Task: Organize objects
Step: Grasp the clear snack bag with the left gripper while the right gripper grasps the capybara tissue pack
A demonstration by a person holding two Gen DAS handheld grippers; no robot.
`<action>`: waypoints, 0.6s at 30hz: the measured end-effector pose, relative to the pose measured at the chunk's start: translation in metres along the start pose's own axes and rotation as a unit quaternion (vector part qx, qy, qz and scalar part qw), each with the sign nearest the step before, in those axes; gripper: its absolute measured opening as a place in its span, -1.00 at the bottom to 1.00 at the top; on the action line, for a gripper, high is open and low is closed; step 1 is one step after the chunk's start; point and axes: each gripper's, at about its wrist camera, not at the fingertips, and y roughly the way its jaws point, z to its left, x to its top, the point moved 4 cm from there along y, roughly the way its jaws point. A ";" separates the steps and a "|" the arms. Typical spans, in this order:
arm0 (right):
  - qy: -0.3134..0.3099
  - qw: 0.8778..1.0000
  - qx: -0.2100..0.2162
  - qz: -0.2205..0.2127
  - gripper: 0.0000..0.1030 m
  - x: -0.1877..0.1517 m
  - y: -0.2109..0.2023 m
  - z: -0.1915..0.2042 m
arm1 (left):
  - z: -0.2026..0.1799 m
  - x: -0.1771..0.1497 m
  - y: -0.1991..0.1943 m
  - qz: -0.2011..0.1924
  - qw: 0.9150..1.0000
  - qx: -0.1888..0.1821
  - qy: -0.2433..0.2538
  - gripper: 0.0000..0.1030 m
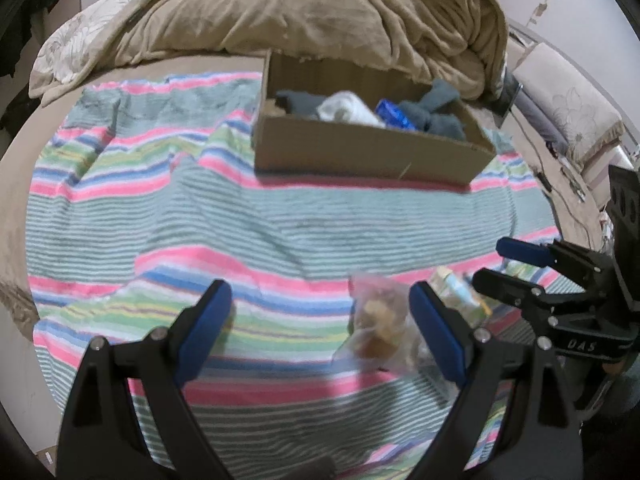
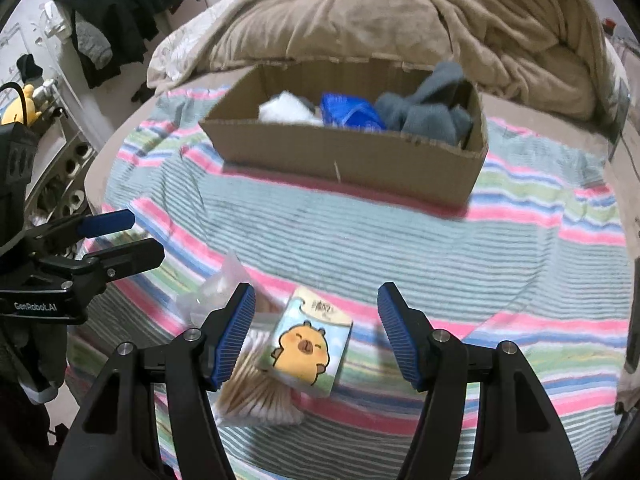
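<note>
A towel (image 2: 360, 240) is spread over the bed (image 1: 16, 184), and a cardboard box (image 2: 344, 152) is set on its far part, just before a heaped blanket (image 2: 400, 12). In the box, socks (image 2: 432, 112) are placed at the right, a packet (image 2: 348, 110) in the middle and a cloth (image 2: 286, 110) at the left. On the near part of the towel, a tissue pack (image 2: 308, 340) is laid partly on a cotton swab bag (image 2: 256, 396), with a plastic bag (image 1: 380, 320) to their left.

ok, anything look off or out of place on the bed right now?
Two items lie loose on the striped blanket, outside the cardboard box: a cartoon tissue pack overlapping a clear bag of cotton swabs. Nothing spilled or damaged.
</note>
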 end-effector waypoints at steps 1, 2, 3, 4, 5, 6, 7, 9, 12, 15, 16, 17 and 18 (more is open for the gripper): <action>0.001 1.000 0.000 0.006 0.30 -0.003 0.004 0.000 | 0.000 -0.003 0.004 0.006 1.000 0.001 -0.001 0.78; 0.002 1.000 0.001 0.010 0.30 -0.005 0.007 -0.001 | -0.001 -0.005 0.006 0.010 1.000 0.002 -0.001 0.78; 0.003 1.000 0.002 0.015 0.30 -0.007 0.010 -0.001 | -0.001 -0.008 0.008 0.015 1.000 0.002 -0.002 0.78; 0.004 1.000 0.003 0.019 0.30 -0.009 0.012 -0.001 | -0.003 -0.010 0.010 0.017 1.000 0.002 -0.002 0.78; 0.005 1.000 0.005 0.025 0.30 -0.011 0.016 0.000 | -0.004 -0.012 0.011 0.019 1.000 0.002 0.000 0.78; 0.005 0.999 0.009 0.033 0.30 -0.014 0.019 0.000 | -0.005 -0.013 0.012 0.021 1.000 0.001 0.002 0.78; 0.005 0.999 0.012 0.040 0.30 -0.016 0.023 0.000 | -0.008 -0.015 0.014 0.025 1.000 0.001 0.006 0.78; 0.003 0.999 0.016 0.050 0.30 -0.020 0.028 0.000 | -0.011 -0.017 0.018 0.031 0.999 0.004 0.014 0.78; 0.011 0.998 0.024 0.056 0.30 -0.024 0.032 -0.003 | -0.015 -0.022 0.028 0.046 0.998 0.010 0.030 0.78; 0.021 0.998 0.027 0.060 0.30 -0.027 0.035 -0.009 | -0.024 -0.025 0.035 0.052 0.997 0.016 0.047 0.78; 0.024 0.997 0.030 0.062 0.30 -0.029 0.036 -0.010 | -0.026 -0.025 0.037 0.054 0.997 0.014 0.051 0.78; 0.026 0.997 0.031 0.064 0.30 -0.030 0.036 -0.011 | -0.028 -0.025 0.038 0.054 0.997 0.012 0.051 0.78; 0.026 0.997 0.029 0.065 0.29 -0.031 0.036 -0.013 | -0.029 -0.024 0.039 0.053 0.997 0.006 0.050 0.79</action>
